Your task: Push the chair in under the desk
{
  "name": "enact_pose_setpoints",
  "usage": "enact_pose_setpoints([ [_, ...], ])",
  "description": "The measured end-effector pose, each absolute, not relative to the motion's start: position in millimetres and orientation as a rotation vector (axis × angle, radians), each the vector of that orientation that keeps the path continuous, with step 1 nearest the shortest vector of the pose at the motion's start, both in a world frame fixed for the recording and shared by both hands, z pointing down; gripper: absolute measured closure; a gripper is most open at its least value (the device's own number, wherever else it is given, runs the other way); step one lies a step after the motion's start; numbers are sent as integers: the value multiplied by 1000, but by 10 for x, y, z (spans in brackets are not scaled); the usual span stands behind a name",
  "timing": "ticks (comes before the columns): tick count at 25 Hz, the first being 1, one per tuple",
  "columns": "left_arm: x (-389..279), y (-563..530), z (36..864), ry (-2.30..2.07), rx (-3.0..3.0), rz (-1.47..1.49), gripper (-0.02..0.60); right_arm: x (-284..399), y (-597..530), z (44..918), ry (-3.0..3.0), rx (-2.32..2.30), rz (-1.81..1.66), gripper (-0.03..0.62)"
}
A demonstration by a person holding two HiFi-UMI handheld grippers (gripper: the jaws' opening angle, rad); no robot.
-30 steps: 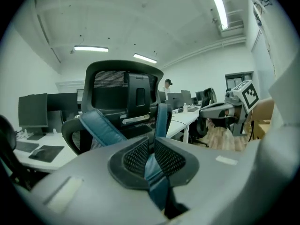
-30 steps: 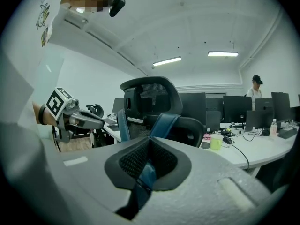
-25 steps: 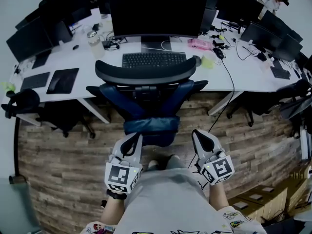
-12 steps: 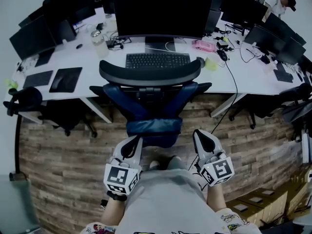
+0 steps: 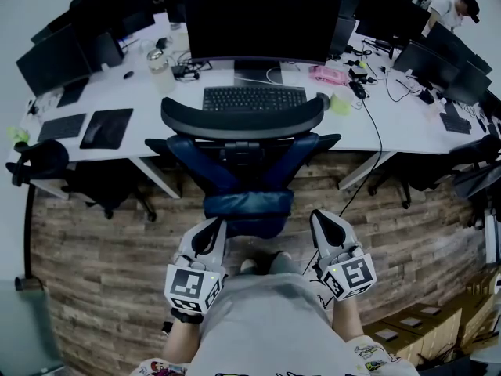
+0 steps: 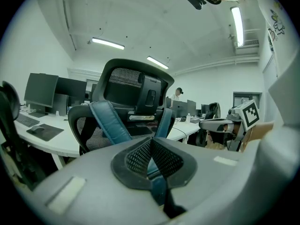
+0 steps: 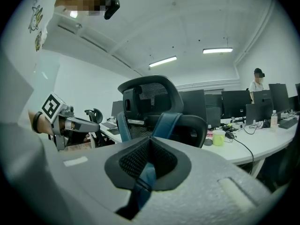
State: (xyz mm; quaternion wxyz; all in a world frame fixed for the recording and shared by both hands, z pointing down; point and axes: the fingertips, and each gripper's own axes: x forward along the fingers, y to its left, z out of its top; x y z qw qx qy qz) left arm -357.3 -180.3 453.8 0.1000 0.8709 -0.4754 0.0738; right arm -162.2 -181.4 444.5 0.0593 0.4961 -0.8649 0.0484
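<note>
Head view, looking steeply down: a black office chair (image 5: pixel 243 124) with blue back struts stands facing a long white desk (image 5: pixel 391 128). Its curved headrest overlaps the desk edge, just in front of a keyboard (image 5: pixel 254 98) and a large dark monitor (image 5: pixel 262 18). The seat is hidden beneath the backrest, so how far it sits under the desk cannot be told. The person stands directly behind the chair on a wood-plank floor (image 5: pixel 102 241). The left gripper (image 5: pixel 211 232) and right gripper (image 5: pixel 323 224) are held low, one either side of the chair's blue lower back pad. The left tip is just beside that pad and the right one sits a little apart; contact cannot be confirmed.

Left gripper view: the two jaws are pressed together with nothing between them. The chair's back rises close ahead, and the desk lies beyond it.

Right gripper view: these jaws are likewise closed and empty. The chair back fills the middle, with a pale green cup (image 7: pixel 217 137) on the desk to the right.

Judging from this, the push is either about to start or near its end. The next move likely calls for setting both closed tips against the backrest. Pressing forward evenly should roll the chair straight in, without swivelling, until the back meets the desk edge.
</note>
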Motion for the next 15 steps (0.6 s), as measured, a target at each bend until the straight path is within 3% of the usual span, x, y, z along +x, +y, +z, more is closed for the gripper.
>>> enact_pose_setpoints([
  [15, -3708, -1791, 4536, -1451, 2564, 224, 571, -1641, -1820, 4401, -2611, 1486, 131, 594],
])
